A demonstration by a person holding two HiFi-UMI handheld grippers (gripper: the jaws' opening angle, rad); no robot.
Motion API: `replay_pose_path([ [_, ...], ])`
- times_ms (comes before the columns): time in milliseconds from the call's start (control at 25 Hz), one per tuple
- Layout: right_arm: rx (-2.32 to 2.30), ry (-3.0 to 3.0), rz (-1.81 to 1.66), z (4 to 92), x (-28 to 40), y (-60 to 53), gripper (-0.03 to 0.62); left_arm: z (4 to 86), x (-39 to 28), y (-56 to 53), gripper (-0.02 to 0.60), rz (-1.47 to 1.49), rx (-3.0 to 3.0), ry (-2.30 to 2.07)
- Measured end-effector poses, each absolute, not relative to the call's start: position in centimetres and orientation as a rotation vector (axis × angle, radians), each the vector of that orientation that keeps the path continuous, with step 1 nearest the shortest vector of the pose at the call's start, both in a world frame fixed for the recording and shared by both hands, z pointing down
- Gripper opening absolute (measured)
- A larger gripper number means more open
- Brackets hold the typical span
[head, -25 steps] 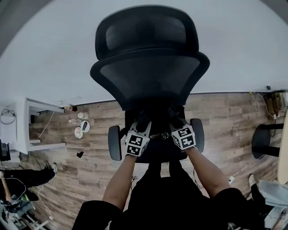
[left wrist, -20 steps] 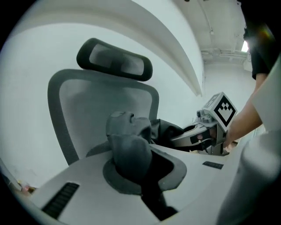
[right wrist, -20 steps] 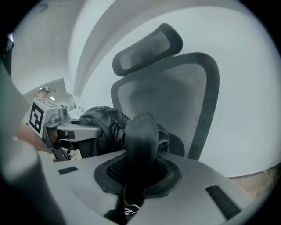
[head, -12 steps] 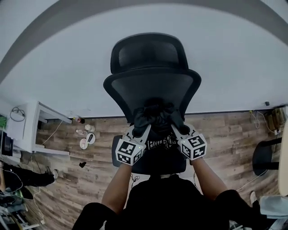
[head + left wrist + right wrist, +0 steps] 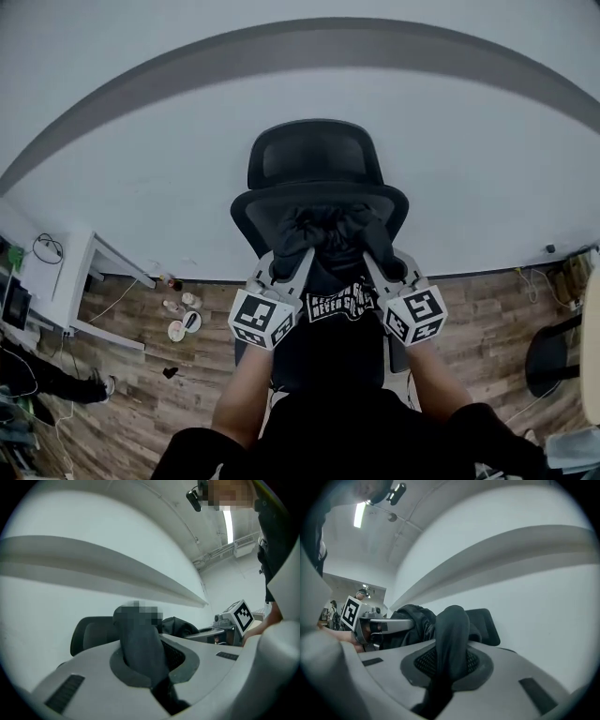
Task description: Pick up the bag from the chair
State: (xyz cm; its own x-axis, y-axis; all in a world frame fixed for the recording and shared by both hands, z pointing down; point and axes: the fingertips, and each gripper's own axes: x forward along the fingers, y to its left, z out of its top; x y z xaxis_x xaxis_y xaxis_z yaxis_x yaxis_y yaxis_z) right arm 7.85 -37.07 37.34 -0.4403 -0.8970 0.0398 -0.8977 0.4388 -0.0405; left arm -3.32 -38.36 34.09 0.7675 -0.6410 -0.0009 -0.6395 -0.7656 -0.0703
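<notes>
A black fabric bag (image 5: 335, 281) with white lettering hangs in the air in front of the black mesh office chair (image 5: 314, 164). My left gripper (image 5: 287, 260) is shut on the bag's left strap (image 5: 140, 648), which runs up between its jaws. My right gripper (image 5: 382, 260) is shut on the right strap (image 5: 450, 644) in the same way. The bag's bunched top (image 5: 328, 225) sits between the two grippers, level with the chair's backrest. The chair's seat is hidden behind the bag and my arms.
A white wall (image 5: 141, 141) rises behind the chair. On the wooden floor (image 5: 159, 375), a white desk (image 5: 70, 272) stands at the left with small items (image 5: 183, 314) beside it. Another dark chair (image 5: 553, 356) is at the right edge.
Both grippers have risen with the bag, from the seat up to backrest height. The head view has tilted up, so more wall shows.
</notes>
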Motion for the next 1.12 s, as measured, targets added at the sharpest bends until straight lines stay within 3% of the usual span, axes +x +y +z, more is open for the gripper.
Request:
replay_pose_path([
  [1120, 1.654, -2.625, 0.007, 35.8, 7.8, -34.8, 0.061, 32.3, -3.2, -36.2, 0.043, 0.019, -2.88, 1.101],
])
